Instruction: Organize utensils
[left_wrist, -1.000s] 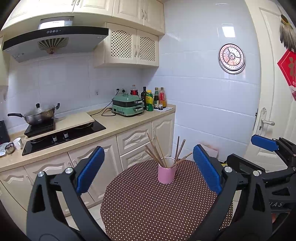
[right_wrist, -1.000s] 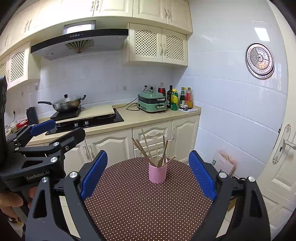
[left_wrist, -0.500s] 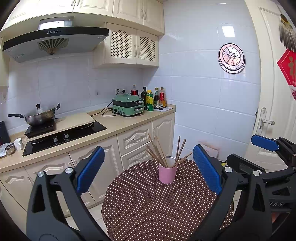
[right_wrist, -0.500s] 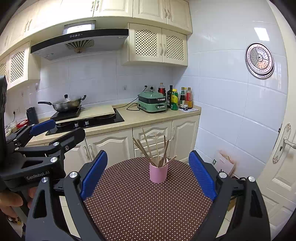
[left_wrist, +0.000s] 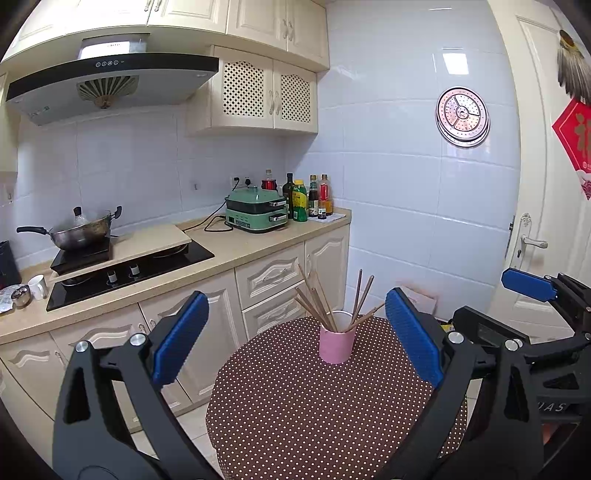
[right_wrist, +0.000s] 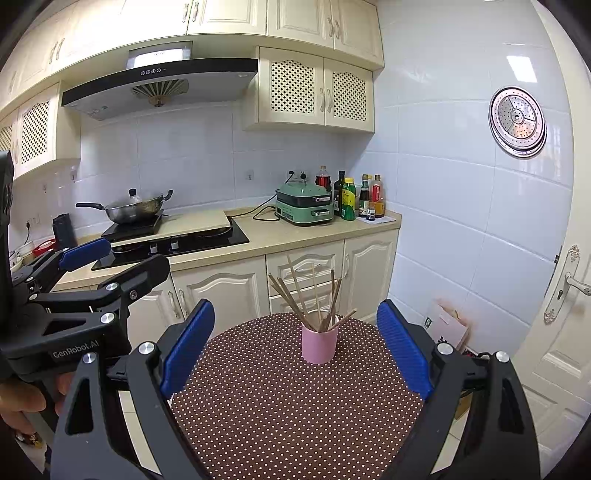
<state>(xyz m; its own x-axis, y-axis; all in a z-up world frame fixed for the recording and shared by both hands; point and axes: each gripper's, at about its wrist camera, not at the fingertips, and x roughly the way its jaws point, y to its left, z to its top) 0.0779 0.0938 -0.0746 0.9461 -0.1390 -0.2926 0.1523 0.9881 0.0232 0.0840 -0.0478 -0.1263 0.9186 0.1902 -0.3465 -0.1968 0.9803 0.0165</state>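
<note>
The left gripper (left_wrist: 297, 341) is hovering above the near edge of a round table (left_wrist: 295, 406) covered in brown cloth with white dots, its blue-padded jaws spread wide with nothing between them. The right gripper (right_wrist: 295, 341) is hanging beside it in the same way, jaws wide apart and empty. In the right wrist view the left gripper's black body is showing the white lettering "GenRobot.AI", and part of a hand (right_wrist: 22, 402) is holding it.

Farther along the table, a pink cup (right_wrist: 319, 341) is standing upright, well clear of both grippers, holding a loose bunch of wooden chopsticks (right_wrist: 314, 299) that are fanning outward.

Beyond it, a green cooker (right_wrist: 304, 206) and several bottles (right_wrist: 354, 199), their labels too small to read, are sitting on the counter (right_wrist: 295, 236). A wok (right_wrist: 133, 210) is resting on the stove.
</note>
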